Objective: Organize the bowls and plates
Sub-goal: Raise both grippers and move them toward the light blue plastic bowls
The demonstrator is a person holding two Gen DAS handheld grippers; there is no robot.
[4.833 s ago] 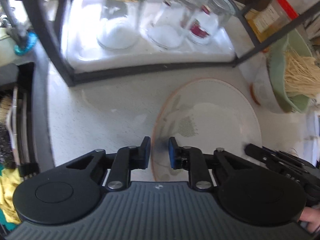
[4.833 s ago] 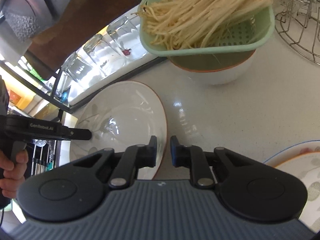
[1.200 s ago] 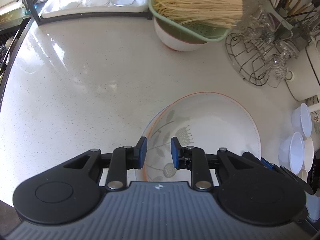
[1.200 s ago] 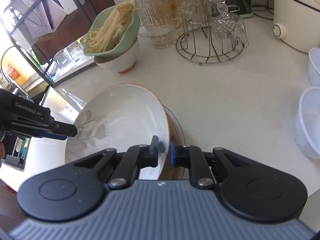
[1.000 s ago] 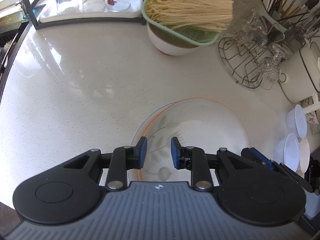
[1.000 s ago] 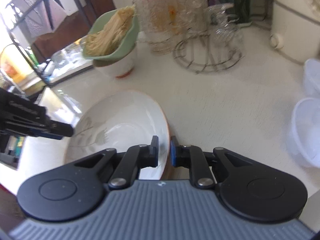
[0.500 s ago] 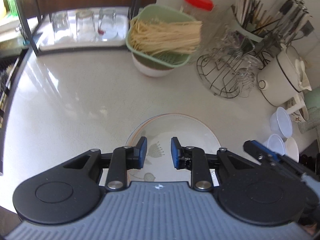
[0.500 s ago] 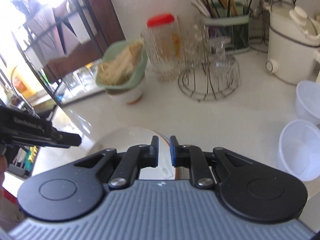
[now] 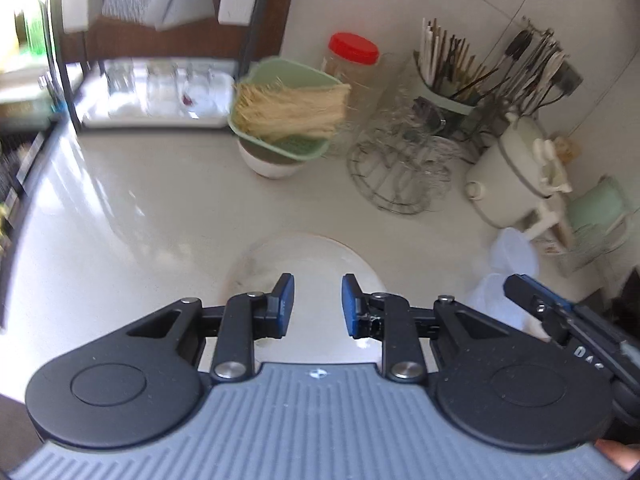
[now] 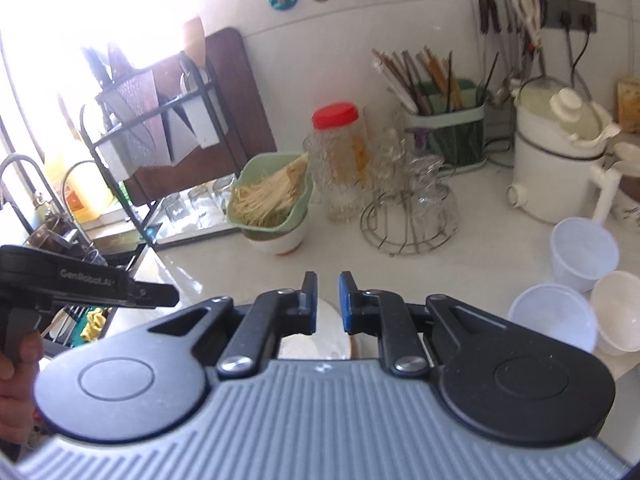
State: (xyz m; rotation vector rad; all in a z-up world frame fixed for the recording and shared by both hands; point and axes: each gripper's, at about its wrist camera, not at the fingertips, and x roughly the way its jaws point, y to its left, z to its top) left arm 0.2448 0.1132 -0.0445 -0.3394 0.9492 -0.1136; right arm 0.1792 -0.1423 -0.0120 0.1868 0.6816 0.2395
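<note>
Now, L tongs (image 9: 316,300) apart w/ nothing between, R tongs (image 10: 328,300) nearly together, plate (image 9: 304,256) below on counter (image 9: 120,220).

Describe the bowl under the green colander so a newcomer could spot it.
Start at the black dish rack on the counter's far side. Just right of it stands a white bowl, the only one carrying a green colander of pale noodles.

Both wrist views above countertop (image 9: 120,208)

A home kitchen: white countertop (image 9: 120,216), chopstick holder (image 10: 444,136), glass rack (image 10: 408,216), sink tap (image 10: 24,176)
</note>
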